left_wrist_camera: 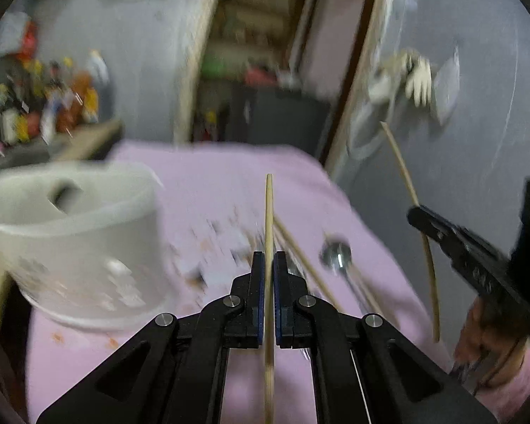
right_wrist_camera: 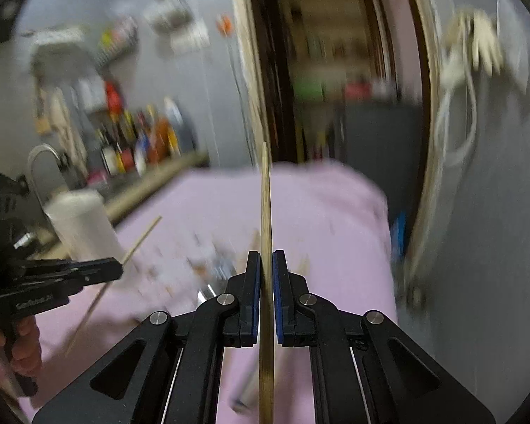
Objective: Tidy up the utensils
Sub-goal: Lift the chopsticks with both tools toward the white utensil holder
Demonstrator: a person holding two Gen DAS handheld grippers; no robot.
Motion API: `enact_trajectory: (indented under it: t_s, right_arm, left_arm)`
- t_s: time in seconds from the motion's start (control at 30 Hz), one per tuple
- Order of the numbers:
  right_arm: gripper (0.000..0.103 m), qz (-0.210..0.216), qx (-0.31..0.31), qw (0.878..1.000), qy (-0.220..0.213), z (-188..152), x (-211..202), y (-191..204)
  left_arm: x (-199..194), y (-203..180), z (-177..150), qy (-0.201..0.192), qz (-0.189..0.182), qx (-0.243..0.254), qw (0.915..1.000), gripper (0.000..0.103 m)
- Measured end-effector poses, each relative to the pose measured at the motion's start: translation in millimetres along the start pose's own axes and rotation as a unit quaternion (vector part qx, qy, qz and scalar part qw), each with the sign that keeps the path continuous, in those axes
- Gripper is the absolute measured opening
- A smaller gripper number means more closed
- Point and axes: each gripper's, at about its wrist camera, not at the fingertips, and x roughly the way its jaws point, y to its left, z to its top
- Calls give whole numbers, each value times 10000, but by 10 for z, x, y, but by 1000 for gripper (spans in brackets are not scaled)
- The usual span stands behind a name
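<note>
My left gripper [left_wrist_camera: 269, 258] is shut on a wooden chopstick [left_wrist_camera: 269, 212] that runs up between its blue pads, held above the pink cloth. My right gripper [right_wrist_camera: 266, 258] is shut on a second wooden chopstick [right_wrist_camera: 265, 194], also upright along its fingers. In the left wrist view the right gripper [left_wrist_camera: 415, 212] shows at the right edge with its chopstick [left_wrist_camera: 402, 166]. In the right wrist view the left gripper [right_wrist_camera: 118, 270] shows at the left with its chopstick [right_wrist_camera: 141, 236]. More chopsticks [left_wrist_camera: 300, 258] and a metal spoon [left_wrist_camera: 335, 254] lie on the cloth.
A white plastic utensil holder [left_wrist_camera: 74, 240] stands at the left on the pink tablecloth [left_wrist_camera: 201, 176]; it also shows in the right wrist view [right_wrist_camera: 83, 222]. Behind are a counter with bottles [right_wrist_camera: 141, 141], a tap [right_wrist_camera: 42, 155], an open doorway [left_wrist_camera: 265, 53] and a grey wall.
</note>
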Motion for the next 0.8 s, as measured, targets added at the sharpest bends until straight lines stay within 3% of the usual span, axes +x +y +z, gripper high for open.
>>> enact_trajectory:
  t_s: [0.1,0.2,0.4,0.6,0.8]
  right_arm:
    - [5,-95,-333,9947,-972,109,-148,317]
    - [5,67,-536,9849,-1645,275,-174,661]
    - [5,463,-491,9640,-2571,654,-8,1279]
    - [5,1126,-97,9492,-2935,929,291,1686]
    - [5,1015,135,9441,-3132,917,561,1835]
  left_arm:
    - [-305,61,152,-792,348,86,9962,2]
    - [-557,200,329,-1413,659,61,9877,2]
    - [-1026,778,637,-2303,1065,-281,9669,2]
    - [-1197,1561,776,-2892,1376,-807,9439,3]
    - [-1030,2034,683,-3009,1597,-1248,9319,3]
